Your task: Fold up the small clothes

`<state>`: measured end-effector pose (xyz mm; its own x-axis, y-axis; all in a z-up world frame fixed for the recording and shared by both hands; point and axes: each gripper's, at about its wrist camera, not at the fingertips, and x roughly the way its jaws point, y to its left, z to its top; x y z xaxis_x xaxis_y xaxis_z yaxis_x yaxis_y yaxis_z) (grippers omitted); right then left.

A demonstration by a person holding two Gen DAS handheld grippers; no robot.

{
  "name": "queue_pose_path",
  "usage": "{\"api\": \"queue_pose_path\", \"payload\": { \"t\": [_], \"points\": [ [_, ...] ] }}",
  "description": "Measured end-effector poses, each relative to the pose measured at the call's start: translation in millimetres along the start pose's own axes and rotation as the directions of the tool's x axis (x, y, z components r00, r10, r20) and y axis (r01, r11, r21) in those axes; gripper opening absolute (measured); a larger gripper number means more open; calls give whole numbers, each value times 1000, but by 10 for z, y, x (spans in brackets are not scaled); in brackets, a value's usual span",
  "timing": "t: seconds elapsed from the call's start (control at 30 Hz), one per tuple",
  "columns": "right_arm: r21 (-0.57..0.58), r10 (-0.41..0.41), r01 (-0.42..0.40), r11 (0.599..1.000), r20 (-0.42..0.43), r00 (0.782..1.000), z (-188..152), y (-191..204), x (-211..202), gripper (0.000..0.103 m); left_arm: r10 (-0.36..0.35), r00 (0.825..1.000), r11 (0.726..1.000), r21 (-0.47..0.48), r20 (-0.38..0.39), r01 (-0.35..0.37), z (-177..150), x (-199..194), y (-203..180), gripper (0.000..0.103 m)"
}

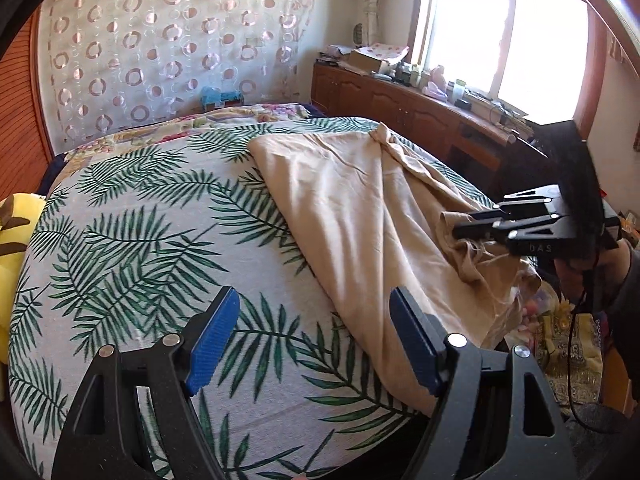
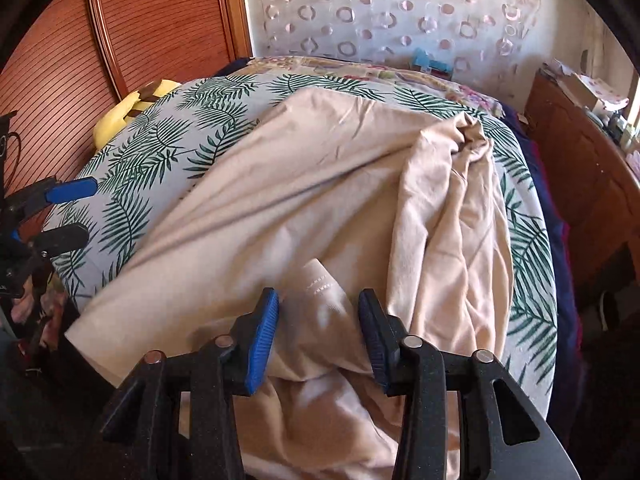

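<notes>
A large beige garment (image 1: 352, 200) lies rumpled across the right half of a bed with a palm-leaf cover (image 1: 140, 240). In the right wrist view the garment (image 2: 320, 180) fills the middle, with a printed label near the fingers. My right gripper (image 2: 318, 320) has a bunched fold of this cloth between its blue pads at the near edge. Seen from the left wrist, the right gripper (image 1: 460, 228) grips the garment's frayed near corner. My left gripper (image 1: 314, 320) hangs open over the bare cover, just left of the garment's edge, holding nothing. From the right wrist, the left gripper (image 2: 80, 214) shows at far left.
A yellow plush toy (image 1: 16, 232) lies at the bed's left edge. A cluttered wooden cabinet (image 1: 400, 108) runs under the window on the right. A ribbed wooden panel (image 2: 160, 20) stands behind the bed. A person's hand (image 1: 580, 272) holds the right gripper.
</notes>
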<state>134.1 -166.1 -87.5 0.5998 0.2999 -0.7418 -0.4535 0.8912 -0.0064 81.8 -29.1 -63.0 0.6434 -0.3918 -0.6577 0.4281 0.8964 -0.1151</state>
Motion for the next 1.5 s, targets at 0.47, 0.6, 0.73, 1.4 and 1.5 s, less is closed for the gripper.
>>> {"api": "queue_pose_path", "payload": {
  "t": [0.47, 0.6, 0.73, 1.4, 1.5],
  "points": [
    [67, -80, 71, 995, 140, 987, -737, -379, -1008, 6, -37, 999, 998, 56, -35, 39, -9, 144, -309, 78],
    [101, -57, 45, 994, 118, 991, -925, -433, -1108, 6, -38, 998, 997, 62, -51, 42, -26, 183, -365, 78],
    [106, -80, 70, 992, 92, 993, -1036, -433, -1169, 13, -41, 997, 996, 71, -60, 45, -49, 194, -414, 78],
    [197, -157, 143, 970, 61, 986, -968, -407, -849, 46, -67, 988, 996, 53, -136, 75, -305, 230, -441, 78],
    [208, -170, 157, 966, 47, 984, -1026, -436, -857, 46, -78, 988, 995, 48, -132, 85, -345, 194, -447, 78]
  ]
}}
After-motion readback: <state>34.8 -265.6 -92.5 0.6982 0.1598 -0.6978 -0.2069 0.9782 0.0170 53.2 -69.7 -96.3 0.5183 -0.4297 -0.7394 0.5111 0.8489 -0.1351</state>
